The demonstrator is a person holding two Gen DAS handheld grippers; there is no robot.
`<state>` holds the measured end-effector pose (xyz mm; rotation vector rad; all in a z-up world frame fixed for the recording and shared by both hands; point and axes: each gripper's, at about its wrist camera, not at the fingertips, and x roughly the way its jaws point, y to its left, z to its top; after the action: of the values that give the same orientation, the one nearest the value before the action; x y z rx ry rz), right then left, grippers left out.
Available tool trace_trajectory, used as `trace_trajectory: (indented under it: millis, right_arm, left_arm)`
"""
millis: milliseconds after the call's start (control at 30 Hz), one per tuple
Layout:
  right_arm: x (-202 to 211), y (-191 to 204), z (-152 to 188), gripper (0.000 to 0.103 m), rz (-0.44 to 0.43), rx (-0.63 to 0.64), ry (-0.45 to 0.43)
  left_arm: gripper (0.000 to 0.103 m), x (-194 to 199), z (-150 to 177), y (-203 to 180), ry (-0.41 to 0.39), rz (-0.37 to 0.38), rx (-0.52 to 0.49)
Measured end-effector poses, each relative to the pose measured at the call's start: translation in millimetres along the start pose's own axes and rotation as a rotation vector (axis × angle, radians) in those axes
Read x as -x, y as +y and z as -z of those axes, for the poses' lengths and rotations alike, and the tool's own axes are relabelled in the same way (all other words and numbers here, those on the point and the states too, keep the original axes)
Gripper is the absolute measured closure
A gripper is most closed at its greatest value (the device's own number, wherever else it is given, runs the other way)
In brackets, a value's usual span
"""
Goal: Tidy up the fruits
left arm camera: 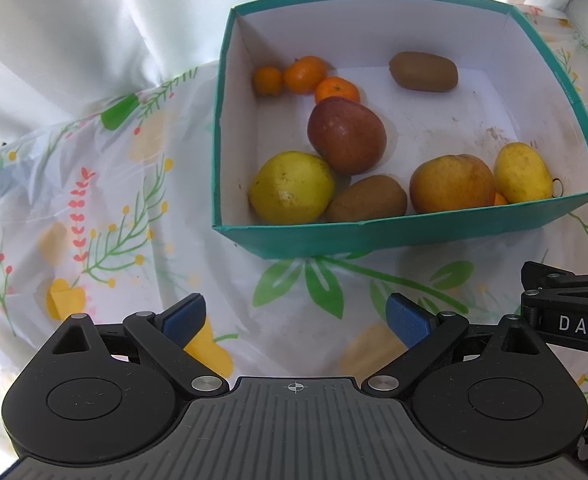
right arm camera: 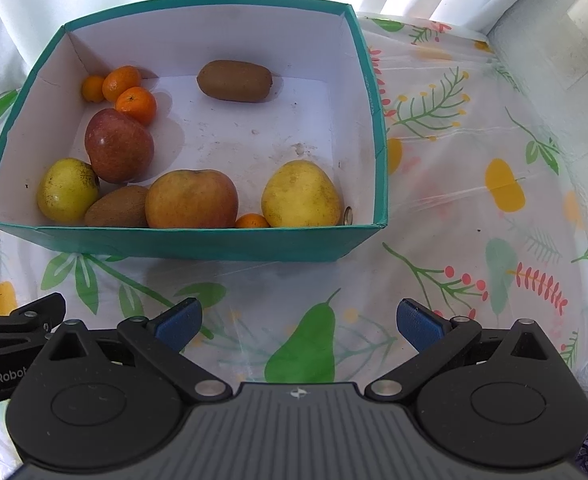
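Plainly, both tools hang over the surface in front of the box, each with its blue ribbed pads spread wide and nothing between them: the left tool [left arm camera: 296, 318] and the right tool [right arm camera: 298, 322] are released. The surface [right arm camera: 474, 208] wears a thin, glossy plastic cloth, wrinkled, printed with green leaves, yellow pears and red berry sprigs. On it sits a square cardboard box [left arm camera: 374, 236], teal outside and matt white inside, its floor scuffed with faint brown marks.

All the fruit lies inside the box. Two red apples: a dark, waxy one [right arm camera: 118, 146] near the left wall and a paler orange-blushed one [right arm camera: 191, 199] against the front wall. Two yellow pears, smooth and speckled: one [right arm camera: 67, 190] in the front left corner, one [right arm camera: 301, 194] near the front right corner. Two fuzzy brown oval kiwis: one [right arm camera: 117, 206] wedged between the left pear and the paler apple, one [right arm camera: 234, 81] alone by the back wall. Four small dimpled mandarins: three [right arm camera: 122, 88] clustered in the back left corner, the fourth [right arm camera: 252, 221] half hidden between the paler apple and the right pear. A small round metal thing (too small to identify) [right arm camera: 348, 215] rests beside the right pear.
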<state>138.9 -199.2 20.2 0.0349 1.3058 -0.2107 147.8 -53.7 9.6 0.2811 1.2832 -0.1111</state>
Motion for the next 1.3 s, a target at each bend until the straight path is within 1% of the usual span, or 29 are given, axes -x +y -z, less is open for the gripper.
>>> trace_trajectory:
  millis: [1300]
  right_arm:
    - [-2.1, 8.8, 1.2, 0.000, 0.025, 0.022, 0.004]
  left_arm:
    - [0.004, -3.8, 1.1, 1.9, 0.001, 0.003, 0.002]
